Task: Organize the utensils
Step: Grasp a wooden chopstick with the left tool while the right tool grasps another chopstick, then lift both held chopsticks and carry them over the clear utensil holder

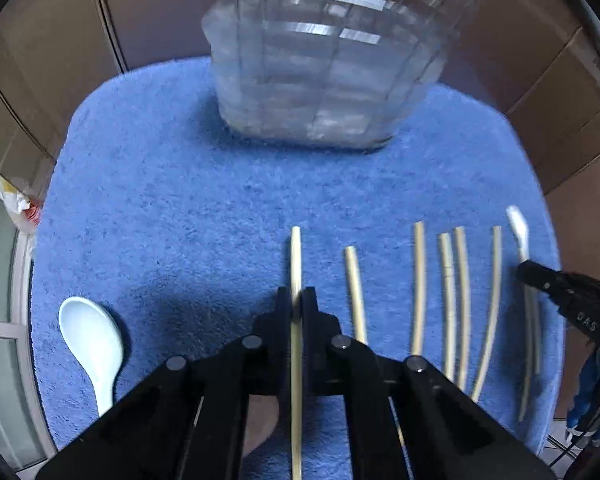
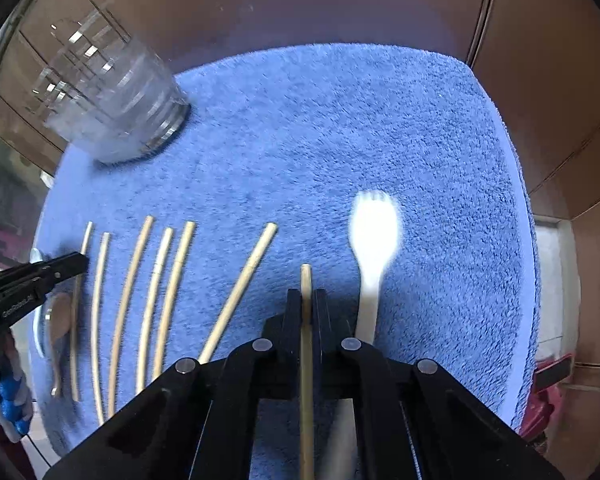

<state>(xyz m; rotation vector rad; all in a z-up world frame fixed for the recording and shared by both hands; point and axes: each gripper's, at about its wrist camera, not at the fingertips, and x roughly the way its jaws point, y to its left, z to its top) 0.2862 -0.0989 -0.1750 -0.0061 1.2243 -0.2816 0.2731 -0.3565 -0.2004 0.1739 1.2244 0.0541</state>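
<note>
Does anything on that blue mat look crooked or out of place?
One chopstick lies slanted across the blue mat, while the other loose ones run roughly side by side. Nothing looks spilled or broken. Each tool, left and right, is shut on a chopstick of its own.

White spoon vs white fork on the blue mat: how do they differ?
The white ceramic-looking spoon has a smooth rounded bowl; the white plastic-looking fork ends in short tines. The spoon lies left of the chopstick row, beside the left gripper; the fork lies at the row's right end, beside the right gripper. The spoon looks broader, with a thicker handle. Both are white, lie flat on the blue towel mat, and are ungripped.
</note>
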